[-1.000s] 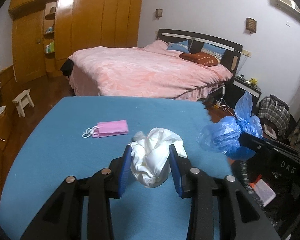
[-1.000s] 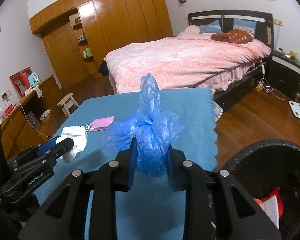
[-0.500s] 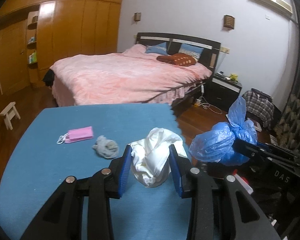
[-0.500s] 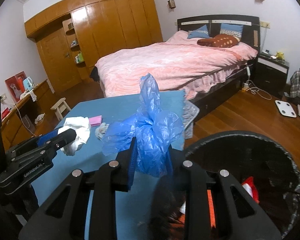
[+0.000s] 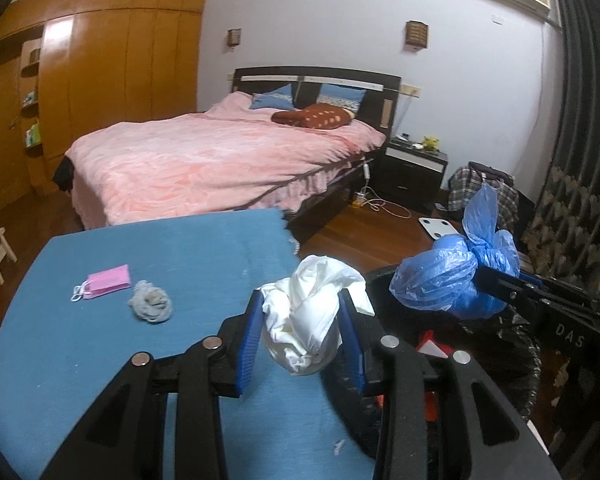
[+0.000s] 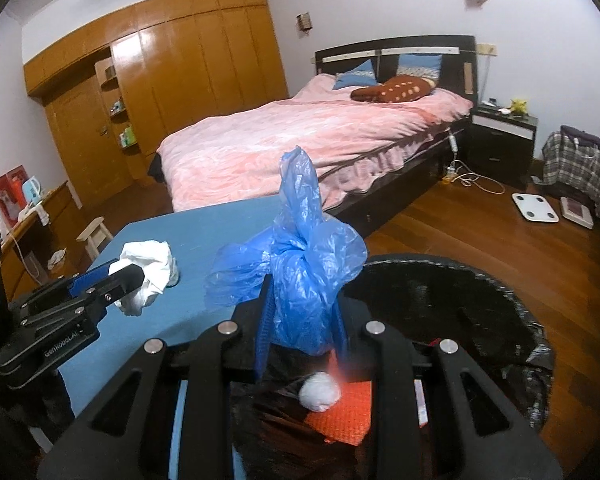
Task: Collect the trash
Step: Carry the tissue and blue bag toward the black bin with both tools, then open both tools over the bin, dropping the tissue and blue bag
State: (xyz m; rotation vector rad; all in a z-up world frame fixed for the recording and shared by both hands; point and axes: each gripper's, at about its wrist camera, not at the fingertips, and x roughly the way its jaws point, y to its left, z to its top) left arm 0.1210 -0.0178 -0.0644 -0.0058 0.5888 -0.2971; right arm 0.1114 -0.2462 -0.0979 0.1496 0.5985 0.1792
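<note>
Trash rode in both grippers: the left gripper (image 5: 300,334) had its jaws pinching a white crumpled bag (image 5: 310,316) at the desk (image 5: 100,360) edge, the right gripper (image 6: 300,330) clamped a knotted blue bag (image 6: 300,272) over the black bin (image 6: 512,344), ready for dropping.

We have two cameras, one riding on each gripper, looking forward and a bit down past its jaws. Both sit close above the tabletop (image 5: 100,340) and see the same bed (image 6: 300,136) and bin (image 6: 520,320).
</note>
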